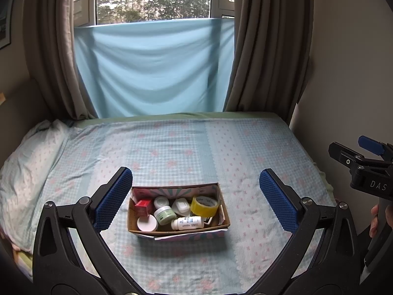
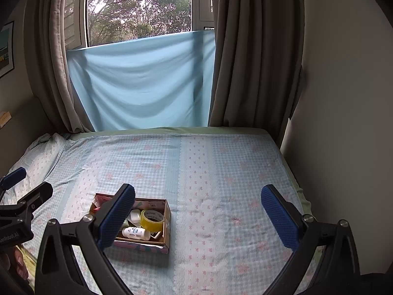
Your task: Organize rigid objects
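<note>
Left claw (image 1: 196,196): spread wide, holding nothing, its blue pads to either side of the cardboard box in its own view.
Right claw (image 2: 197,217): also wide apart and empty; its left pad (image 2: 115,218) covers the box's left half in the right wrist view.
Bed (image 1: 172,147): blue-and-white checked sheet with pink flower print; it carries the box.
Pillow (image 1: 32,162): at the bed's left side, in matching fabric.
Cardboard box (image 1: 222,206): open-topped, brown inside, printed pattern on the outer walls; it sits near the bed's front edge, long axis running left to right in the left wrist view, slightly turned.
Tape roll (image 1: 205,205): yellow, leaning in the box's right back corner, hole facing up and forward, printed lettering inside the core.
White bottle (image 1: 188,222): lying on its side along the front wall, cap to the left, long axis parallel to the box's length.
Green jar (image 1: 165,213): pale green with white lid, tilted toward the middle.
White round lid (image 1: 147,223): front left corner, flat top up.
Red box (image 1: 143,205): small, at the left back.
White containers (image 1: 181,206): two more behind the jar; their type is hard to make out.
Hidden: the box floor under the items, and a dark item at the front right, only its edge showing.
</note>
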Action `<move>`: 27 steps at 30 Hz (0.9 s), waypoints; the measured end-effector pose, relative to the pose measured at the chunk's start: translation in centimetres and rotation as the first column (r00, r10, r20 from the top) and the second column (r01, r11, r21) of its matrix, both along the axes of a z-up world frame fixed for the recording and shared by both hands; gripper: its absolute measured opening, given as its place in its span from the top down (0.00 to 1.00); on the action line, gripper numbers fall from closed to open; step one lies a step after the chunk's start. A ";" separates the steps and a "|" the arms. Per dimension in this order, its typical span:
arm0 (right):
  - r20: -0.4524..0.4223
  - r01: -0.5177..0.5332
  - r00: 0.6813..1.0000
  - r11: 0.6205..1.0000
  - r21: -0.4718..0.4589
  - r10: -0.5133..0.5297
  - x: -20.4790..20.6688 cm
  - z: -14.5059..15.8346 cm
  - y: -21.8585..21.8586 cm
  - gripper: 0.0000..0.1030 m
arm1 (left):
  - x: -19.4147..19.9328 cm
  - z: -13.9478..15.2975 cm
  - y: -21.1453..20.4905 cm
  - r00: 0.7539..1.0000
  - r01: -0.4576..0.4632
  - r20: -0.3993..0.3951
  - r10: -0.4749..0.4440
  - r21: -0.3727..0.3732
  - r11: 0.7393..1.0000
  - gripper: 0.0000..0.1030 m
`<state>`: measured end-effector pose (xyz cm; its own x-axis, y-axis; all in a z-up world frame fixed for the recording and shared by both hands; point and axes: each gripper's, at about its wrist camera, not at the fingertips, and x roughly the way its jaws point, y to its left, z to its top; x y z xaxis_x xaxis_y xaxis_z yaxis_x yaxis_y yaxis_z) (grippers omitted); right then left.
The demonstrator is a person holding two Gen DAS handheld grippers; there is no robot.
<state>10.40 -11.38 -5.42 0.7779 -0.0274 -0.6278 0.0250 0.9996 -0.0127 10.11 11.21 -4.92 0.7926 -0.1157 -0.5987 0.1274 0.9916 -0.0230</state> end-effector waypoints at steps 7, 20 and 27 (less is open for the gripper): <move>0.005 0.001 1.000 1.000 0.000 -0.001 0.2 0.1 -0.1 0.01 | 0.3 0.0 -0.1 1.000 0.001 -0.001 -0.001 0.001 1.000 0.00; 0.011 0.004 1.000 1.000 0.005 -0.004 0.9 0.1 -0.4 0.01 | 0.6 0.1 -0.1 1.000 -0.003 0.013 0.003 0.004 1.000 0.00; 0.019 0.006 1.000 1.000 -0.005 -0.006 0.9 0.4 -0.2 0.01 | 0.4 0.4 0.0 0.998 -0.050 0.037 0.049 0.029 0.998 0.00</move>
<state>11.29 -11.61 -5.03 0.7895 -0.0353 -0.6128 0.0316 0.9994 -0.0167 10.56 11.23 -4.52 0.8180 -0.0580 -0.5723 0.0783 0.9969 0.0109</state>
